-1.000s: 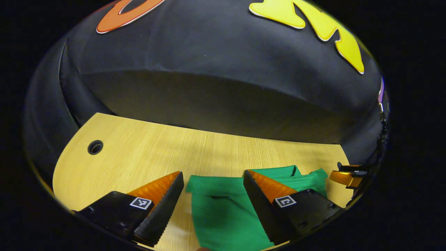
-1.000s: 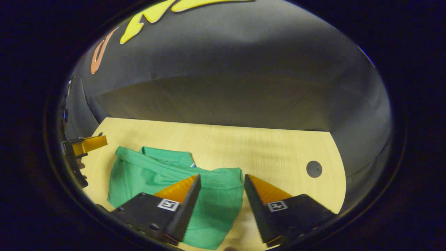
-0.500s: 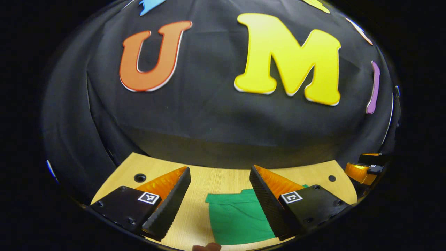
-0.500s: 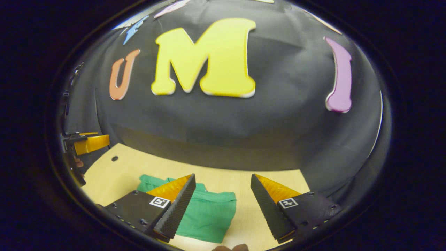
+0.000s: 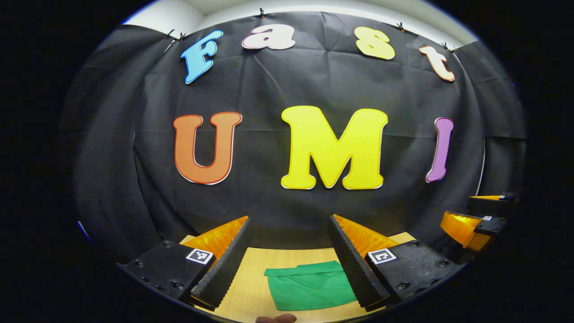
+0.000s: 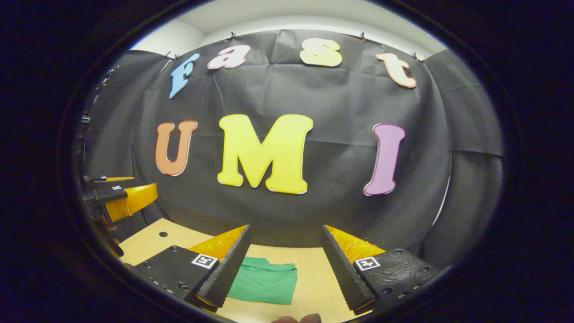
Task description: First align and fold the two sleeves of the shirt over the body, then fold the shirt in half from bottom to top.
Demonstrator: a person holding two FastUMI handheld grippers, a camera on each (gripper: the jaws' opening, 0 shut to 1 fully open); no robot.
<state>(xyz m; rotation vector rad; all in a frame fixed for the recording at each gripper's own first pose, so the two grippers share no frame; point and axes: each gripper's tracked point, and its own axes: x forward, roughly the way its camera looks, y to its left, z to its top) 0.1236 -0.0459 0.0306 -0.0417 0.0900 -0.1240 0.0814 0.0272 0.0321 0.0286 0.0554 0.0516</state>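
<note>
The green shirt point(image 5: 309, 285) lies on the wooden tabletop point(image 5: 251, 287) as a compact, flat bundle — by the look of it both folds are done. Your left gripper point(image 5: 289, 264) and right gripper point(image 6: 282, 264) hang above it, fingers spread wide and holding nothing. For a clean finish, check that the edges line up, then draw both grippers straight back — don't snag the top layer.

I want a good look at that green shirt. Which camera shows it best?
The left gripper view: the shirt lies folded on the table between the fingers. The right gripper view catches a smaller part, cut off by a finger.
</note>
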